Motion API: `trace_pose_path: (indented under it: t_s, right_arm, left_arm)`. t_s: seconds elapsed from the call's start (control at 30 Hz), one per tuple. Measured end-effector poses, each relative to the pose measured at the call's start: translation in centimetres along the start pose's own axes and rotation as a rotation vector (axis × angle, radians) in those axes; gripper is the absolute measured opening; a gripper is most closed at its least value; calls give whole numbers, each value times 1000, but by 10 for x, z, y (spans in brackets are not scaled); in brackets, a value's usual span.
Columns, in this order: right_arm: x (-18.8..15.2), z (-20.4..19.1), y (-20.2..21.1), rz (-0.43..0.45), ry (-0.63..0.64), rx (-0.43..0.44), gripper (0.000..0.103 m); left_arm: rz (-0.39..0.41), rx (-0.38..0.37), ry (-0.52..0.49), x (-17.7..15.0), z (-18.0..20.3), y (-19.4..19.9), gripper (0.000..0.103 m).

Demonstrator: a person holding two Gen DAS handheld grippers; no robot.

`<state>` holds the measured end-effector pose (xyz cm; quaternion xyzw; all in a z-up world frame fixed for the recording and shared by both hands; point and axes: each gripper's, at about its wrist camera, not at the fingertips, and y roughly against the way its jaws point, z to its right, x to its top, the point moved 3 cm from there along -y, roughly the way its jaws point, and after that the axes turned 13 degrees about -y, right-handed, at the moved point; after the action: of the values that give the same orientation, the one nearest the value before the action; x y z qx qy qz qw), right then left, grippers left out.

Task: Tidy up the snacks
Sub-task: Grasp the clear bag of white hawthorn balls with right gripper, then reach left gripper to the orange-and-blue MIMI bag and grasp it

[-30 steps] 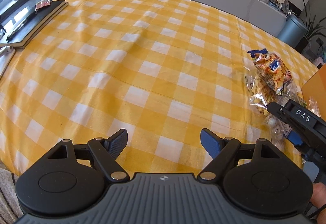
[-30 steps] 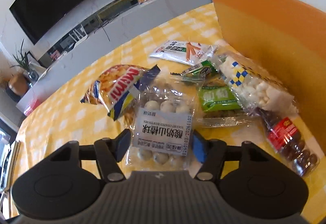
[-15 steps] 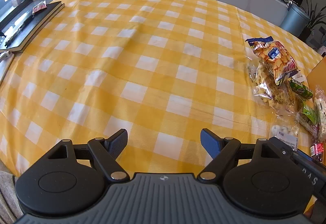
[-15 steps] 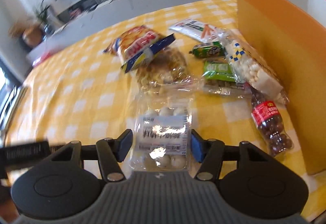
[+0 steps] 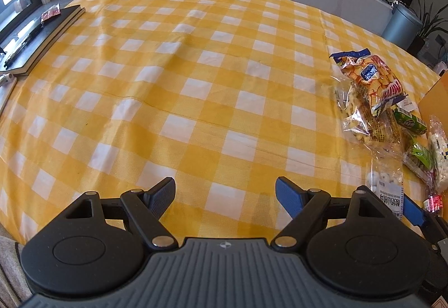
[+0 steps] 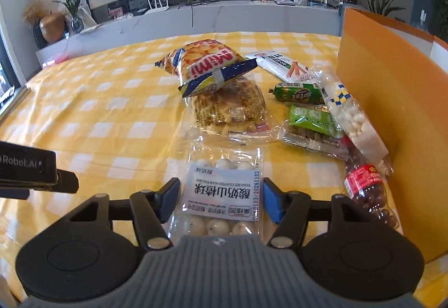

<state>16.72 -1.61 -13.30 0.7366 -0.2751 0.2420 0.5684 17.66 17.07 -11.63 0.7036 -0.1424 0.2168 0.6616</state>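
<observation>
Yogurt-ball pack [image 6: 224,193] sits between right gripper [image 6: 221,198] fingers [image 6: 273,203]

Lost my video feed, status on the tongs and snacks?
Right tongs shut on yogurt ball packet. Left tongs open, empty, over bare cloth. Orange box beside snack pile; nothing blocking.

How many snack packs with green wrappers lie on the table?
2, both beside the orange box: a green sausage-shaped pack, and nearer the camera a green-labelled clear pack. Others may be hidden underneath.
</observation>
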Motion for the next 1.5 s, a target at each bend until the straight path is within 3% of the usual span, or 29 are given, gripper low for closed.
trace_pose_path:
  t_s: [0.3, 0.43, 0.8, 0.97, 1.2, 1.5]
  right_arm:
    - [-1, 5, 2, -32, 18, 31, 59]
    - [-4, 9, 5, -51, 78, 16, 60]
    - [-10, 11, 5, -38, 158, 22, 65]
    - [-4, 26, 7, -42, 75, 81, 63]
    - [-1, 28, 6, -55, 55, 107, 60]
    - [0, 31, 6, -65, 70, 127, 60]
  left_arm:
    - [46, -24, 27, 7, 2, 14, 93]
    - [105, 10, -26, 12, 10, 28, 93]
    - [153, -152, -20, 36, 46, 54, 93]
    - [162, -129, -73, 60, 78, 65, 93]
    - [101, -143, -124, 96, 115, 47, 93]
    - [-9, -91, -154, 128, 132, -9, 93]
